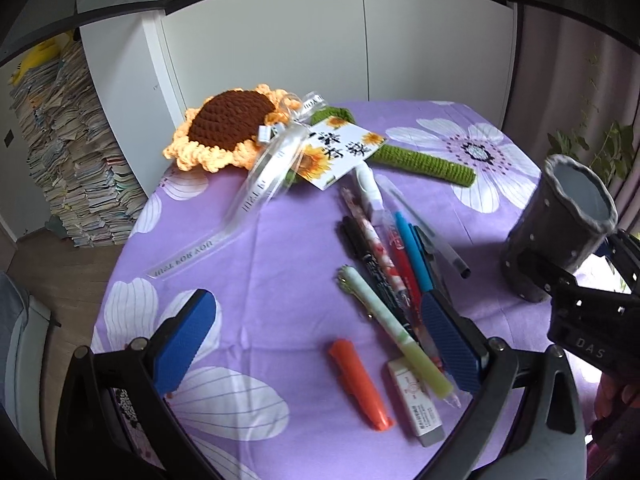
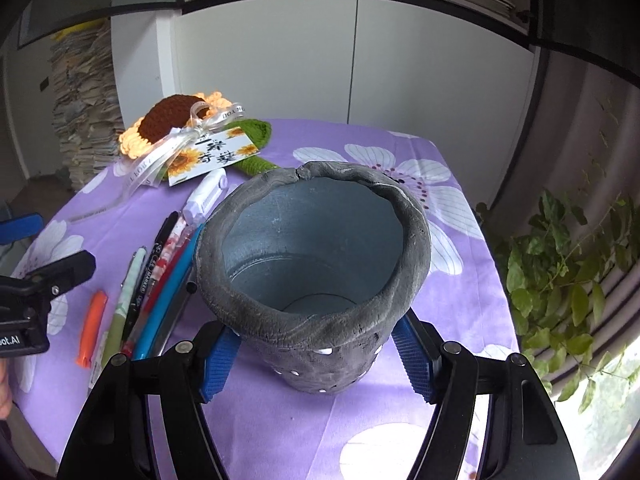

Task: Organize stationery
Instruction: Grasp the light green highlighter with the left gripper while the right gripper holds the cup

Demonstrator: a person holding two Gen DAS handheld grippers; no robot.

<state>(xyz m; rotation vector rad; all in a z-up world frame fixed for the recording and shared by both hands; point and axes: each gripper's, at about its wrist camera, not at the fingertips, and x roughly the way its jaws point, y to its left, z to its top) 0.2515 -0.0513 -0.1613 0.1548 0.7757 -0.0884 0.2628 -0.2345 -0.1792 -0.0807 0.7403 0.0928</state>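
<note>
1. Right claw (image 2: pixel 316 356) pinches one grey pen pot (image 2: pixel 312 264), a blue pad pressed on each side of its lower wall; the pot tilts, its open mouth empty, above the purple flowered surface (image 2: pixel 460 312).
2. Left claw (image 1: pixel 320 344) stands spread wide over the pens, nothing between its two blue pads (image 1: pixel 186 336).
3. In the left wrist view the pot (image 1: pixel 560 232) sits at 3 o'clock, the right claw's black body just below it.
4. One bundle of pens (image 1: pixel 392 256) lies at the centre of the surface, roughly seven side by side, among them a blue pen (image 1: pixel 412 244), a red pen (image 1: pixel 404 264), a black marker (image 1: pixel 366 252) and a floral one; the exact count is hard to tell where they overlap.
5. One pale green pen (image 1: pixel 400 336) lies at 5 o'clock across one white eraser (image 1: pixel 416 404).
6. One orange highlighter (image 1: pixel 360 384) rests at 6 o'clock, just beside the eraser.
7. One white correction tape (image 1: pixel 370 192) lies above the bundle.
8. One crocheted sunflower (image 1: pixel 224 128) with ribbon and one card (image 1: pixel 340 152) lies at 11 o'clock.
</note>
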